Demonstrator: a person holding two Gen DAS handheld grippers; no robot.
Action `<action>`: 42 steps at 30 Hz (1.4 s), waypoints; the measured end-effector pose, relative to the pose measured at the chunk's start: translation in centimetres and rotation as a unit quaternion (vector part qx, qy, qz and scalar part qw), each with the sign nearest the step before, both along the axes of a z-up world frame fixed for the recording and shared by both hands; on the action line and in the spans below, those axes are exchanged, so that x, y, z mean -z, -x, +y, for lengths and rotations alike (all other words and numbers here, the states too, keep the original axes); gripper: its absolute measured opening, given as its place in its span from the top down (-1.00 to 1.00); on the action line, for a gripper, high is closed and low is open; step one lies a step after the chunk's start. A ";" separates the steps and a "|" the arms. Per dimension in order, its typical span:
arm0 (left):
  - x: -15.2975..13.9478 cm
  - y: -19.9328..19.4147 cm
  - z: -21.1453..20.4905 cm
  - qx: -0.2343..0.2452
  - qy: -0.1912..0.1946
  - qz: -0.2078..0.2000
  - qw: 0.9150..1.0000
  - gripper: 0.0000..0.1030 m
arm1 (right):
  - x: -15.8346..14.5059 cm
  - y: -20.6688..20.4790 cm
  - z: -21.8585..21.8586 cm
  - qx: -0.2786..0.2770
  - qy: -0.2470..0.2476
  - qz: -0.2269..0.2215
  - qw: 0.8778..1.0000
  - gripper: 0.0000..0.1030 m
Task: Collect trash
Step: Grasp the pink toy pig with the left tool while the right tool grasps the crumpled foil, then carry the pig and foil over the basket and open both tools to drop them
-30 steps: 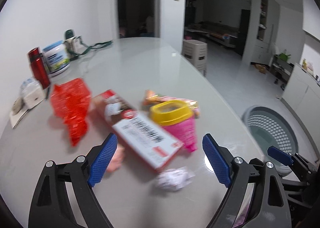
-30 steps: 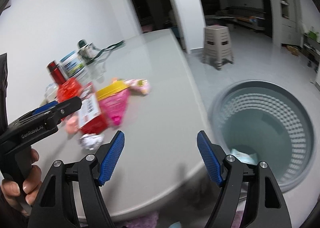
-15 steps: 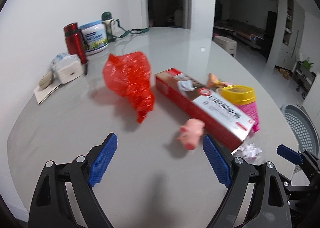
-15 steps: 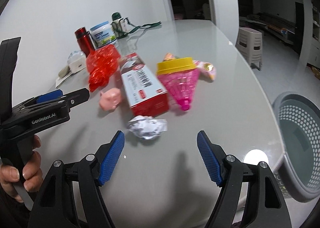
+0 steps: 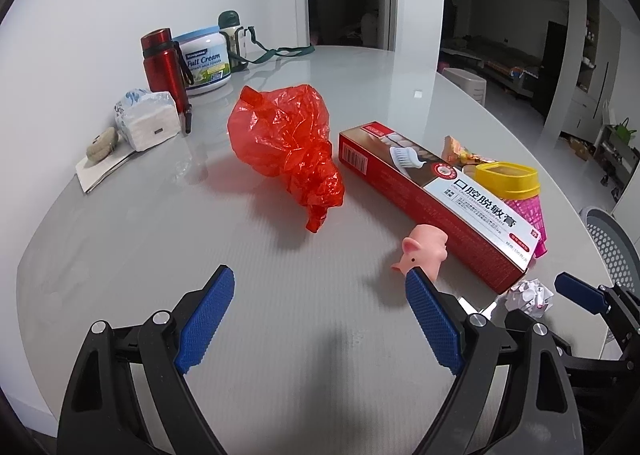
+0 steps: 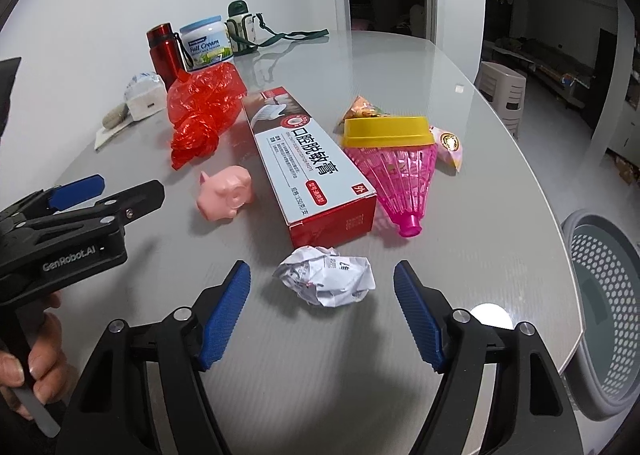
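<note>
- My right gripper [image 6: 322, 315] hangs just above the glossy grey tabletop [image 6: 460, 103] with its blue-padded jaws spread wide and nothing between them.
- The crumpled white paper ball [image 6: 325, 281] lies on the table straight ahead of that gap, just beyond the fingertips and touching neither pad.
- My left gripper [image 5: 320, 319] is likewise wide open and empty, aimed at bare table short of the crumpled red plastic bag [image 5: 290, 147].
- Still on the table: the long red-and-white toothpaste carton [image 6: 310, 163], the yellow-rimmed pink plastic cone [image 6: 394, 171] just beside it, and a colourful foil snack wrapper [image 6: 446, 141] behind the cone.
- A small pink rubber pig [image 6: 225, 193] sits near the carton; I judge it a toy, not rubbish.
- The grey perforated waste basket [image 6: 600, 295] stands on the floor past the table's right edge; from here I cannot see what it holds.
- My reading: every piece I can see is uncollected, so most of the job remains.
- The paper ball looks like the step in hand: ease forward, close on it, carry it to the basket.
</note>
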State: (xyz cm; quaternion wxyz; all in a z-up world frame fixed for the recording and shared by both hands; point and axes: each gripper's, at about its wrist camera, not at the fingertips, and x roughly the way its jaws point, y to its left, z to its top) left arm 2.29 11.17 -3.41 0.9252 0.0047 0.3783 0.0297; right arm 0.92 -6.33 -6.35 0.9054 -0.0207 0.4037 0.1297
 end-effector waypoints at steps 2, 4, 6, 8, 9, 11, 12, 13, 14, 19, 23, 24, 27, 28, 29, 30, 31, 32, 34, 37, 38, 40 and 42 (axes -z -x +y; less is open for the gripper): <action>0.1 0.0 0.1 -0.001 0.000 0.001 1.000 -0.66 | 0.2 -0.2 0.0 0.002 0.001 0.001 1.000 -0.38; 0.2 0.0 0.2 -0.002 0.003 0.003 1.000 -0.66 | 0.3 -0.4 0.1 0.003 0.002 0.005 1.000 -0.28; 0.3 0.0 0.3 -0.002 0.006 0.004 1.000 -0.66 | 0.5 -0.5 0.2 0.001 0.006 0.009 1.000 -0.10; 0.4 0.0 0.2 -0.002 0.007 0.006 1.000 -0.66 | 0.5 -0.7 0.4 0.000 0.007 0.009 1.000 0.04; 0.4 0.0 0.1 0.000 0.008 0.006 1.000 -0.66 | 0.5 -0.6 0.4 0.001 0.006 0.007 1.000 0.06; 0.4 -0.1 0.0 0.003 0.009 0.008 1.000 -0.66 | 0.4 -0.4 0.3 0.000 0.003 0.003 1.000 0.11; 0.5 -0.1 -0.1 0.004 0.010 0.008 1.000 -0.67 | 0.3 -0.4 0.1 -0.001 0.001 0.003 1.000 0.12; 0.5 -0.1 -0.2 0.005 0.011 0.009 1.000 -0.67 | 0.3 -0.3 -0.1 0.000 -0.002 0.003 1.000 0.12; 0.6 -0.1 -0.4 0.007 0.013 0.011 1.000 -0.69 | 0.2 -0.2 -0.4 0.002 -0.006 0.005 1.000 0.13; 1.0 -0.3 -1.2 0.018 0.019 0.020 0.999 -0.71 | -0.3 0.5 -2.2 0.018 -0.029 0.008 0.999 0.13; 1.4 -0.9 -2.2 0.029 0.027 0.029 0.999 -0.71 | -0.7 1.0 -4.1 0.037 -0.045 0.006 0.998 0.13; 1.5 -1.1 -2.5 0.031 0.026 0.031 0.999 -0.71 | -0.9 1.1 -4.5 0.041 -0.049 0.005 0.998 0.13; 1.6 -2.0 -3.3 0.034 0.024 0.036 0.998 -0.71 | -1.2 1.4 -5.3 0.048 -0.056 0.002 0.997 0.13; 1.7 -2.2 -3.5 0.034 0.023 0.038 0.998 -0.70 | -1.2 1.5 -5.5 0.050 -0.057 0.000 0.997 0.13; 1.7 -2.5 -3.7 0.034 0.022 0.038 0.998 -0.64 | -1.3 1.5 -5.7 0.052 -0.059 -0.001 0.997 0.13; 1.8 -2.9 -4.0 0.034 0.018 0.042 0.998 -0.58 | -1.3 1.6 -5.9 0.053 -0.060 -0.001 0.997 0.13; 1.9 -3.1 -4.2 0.035 0.017 0.044 0.998 -0.55 | -1.3 1.6 -6.1 0.055 -0.062 0.000 0.997 0.13; 2.0 -3.4 -4.3 0.036 0.017 0.048 0.998 -0.47 | -1.3 1.6 -6.2 0.056 -0.063 0.000 0.996 0.13; 2.2 -3.8 -4.7 0.039 0.014 0.054 0.998 -0.32 | -1.2 1.6 -6.6 0.058 -0.066 0.001 0.996 0.13; 2.3 -4.1 -5.1 0.048 0.019 0.059 0.997 0.04 | -1.0 1.5 -6.8 0.060 -0.071 0.003 0.996 0.13; 2.3 -4.1 -5.2 0.056 0.029 0.060 0.996 0.25 | -1.0 1.5 -6.9 0.061 -0.072 0.004 0.996 0.13; 2.2 -3.9 -5.4 0.058 0.026 0.058 0.996 0.33 | -1.0 1.5 -7.0 0.062 -0.074 0.005 0.995 0.13; 2.0 -3.5 -5.2 0.062 0.032 0.056 0.996 0.35 | -1.0 1.5 -7.1 0.063 -0.076 0.004 0.995 0.13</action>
